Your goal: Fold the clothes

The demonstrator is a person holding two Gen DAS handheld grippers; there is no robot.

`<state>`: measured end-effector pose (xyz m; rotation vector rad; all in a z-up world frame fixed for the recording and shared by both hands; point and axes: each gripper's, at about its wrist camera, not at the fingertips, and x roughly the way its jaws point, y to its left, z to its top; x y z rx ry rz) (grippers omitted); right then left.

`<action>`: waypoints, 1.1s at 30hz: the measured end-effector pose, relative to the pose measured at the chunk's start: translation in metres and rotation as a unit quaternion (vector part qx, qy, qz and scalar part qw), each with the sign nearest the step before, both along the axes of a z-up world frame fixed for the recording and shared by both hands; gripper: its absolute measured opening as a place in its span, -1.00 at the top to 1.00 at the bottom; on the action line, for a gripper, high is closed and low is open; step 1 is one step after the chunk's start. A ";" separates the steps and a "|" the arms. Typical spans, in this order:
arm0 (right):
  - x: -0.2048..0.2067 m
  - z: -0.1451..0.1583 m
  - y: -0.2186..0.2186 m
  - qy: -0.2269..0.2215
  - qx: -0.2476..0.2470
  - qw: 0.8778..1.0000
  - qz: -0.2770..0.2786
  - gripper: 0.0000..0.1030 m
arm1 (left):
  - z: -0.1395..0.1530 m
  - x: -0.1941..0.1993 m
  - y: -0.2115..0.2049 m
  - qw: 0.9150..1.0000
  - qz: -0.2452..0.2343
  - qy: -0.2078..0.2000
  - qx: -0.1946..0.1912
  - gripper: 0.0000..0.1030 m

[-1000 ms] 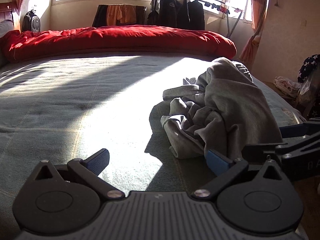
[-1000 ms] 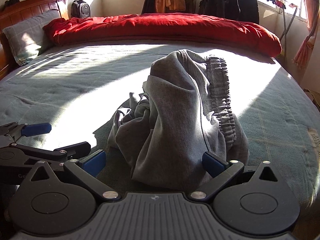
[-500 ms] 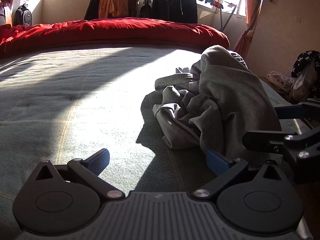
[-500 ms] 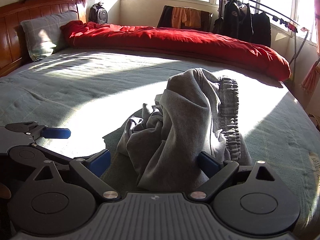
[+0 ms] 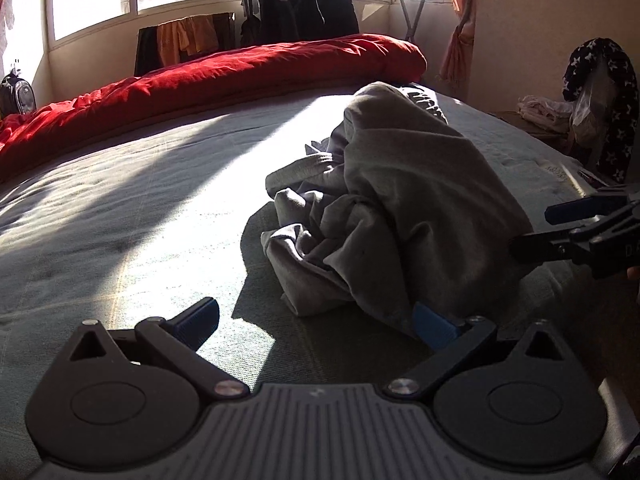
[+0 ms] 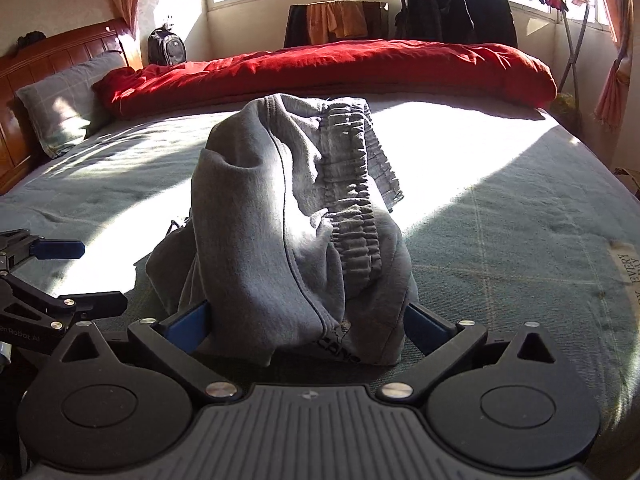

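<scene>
Grey sweatpants [image 6: 296,216] sat crumpled in a heap on the green bed sheet [image 6: 520,232], red duvet [image 6: 328,68] behind. Right gripper [image 6: 306,322] jaws were opening, spread wide, with the heap's near edge between them, pads not pressing. Left gripper [image 5: 316,320] was wide too, holding nothing, heap beside its right finger.

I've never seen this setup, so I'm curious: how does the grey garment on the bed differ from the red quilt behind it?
The grey garment is crumpled into a tall heap mid-bed; the red quilt lies in a long low roll along the far edge. The garment is far smaller, while the quilt spans nearly the whole bed. The garment's near hem sits between the right tongs, whose jaws are opening; no tongs are near the quilt. Both rest on the bed, partly sunlit.
</scene>
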<state>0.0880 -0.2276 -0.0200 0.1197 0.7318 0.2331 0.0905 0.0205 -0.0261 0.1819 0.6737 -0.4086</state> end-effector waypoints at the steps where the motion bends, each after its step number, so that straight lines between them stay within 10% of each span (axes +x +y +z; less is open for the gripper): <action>1: -0.001 0.001 -0.007 -0.001 0.015 1.000 -0.002 -0.99 | 0.005 -0.003 -0.007 1.000 -0.010 -0.008 0.010 -0.99; 12: -0.011 -0.006 -0.058 -0.016 -0.004 0.998 -0.068 -1.00 | -0.002 -0.026 -0.109 0.975 -0.152 -0.097 0.130 -0.99; 17: -0.007 -0.017 -0.066 -0.005 -0.022 0.996 -0.084 -1.00 | -0.016 -0.020 -0.132 0.958 -0.140 -0.148 0.203 -0.99; 33: 0.024 -0.056 -0.063 0.033 -0.061 0.995 -0.075 -1.00 | 0.009 0.039 -0.030 0.976 0.032 -0.109 0.184 -1.00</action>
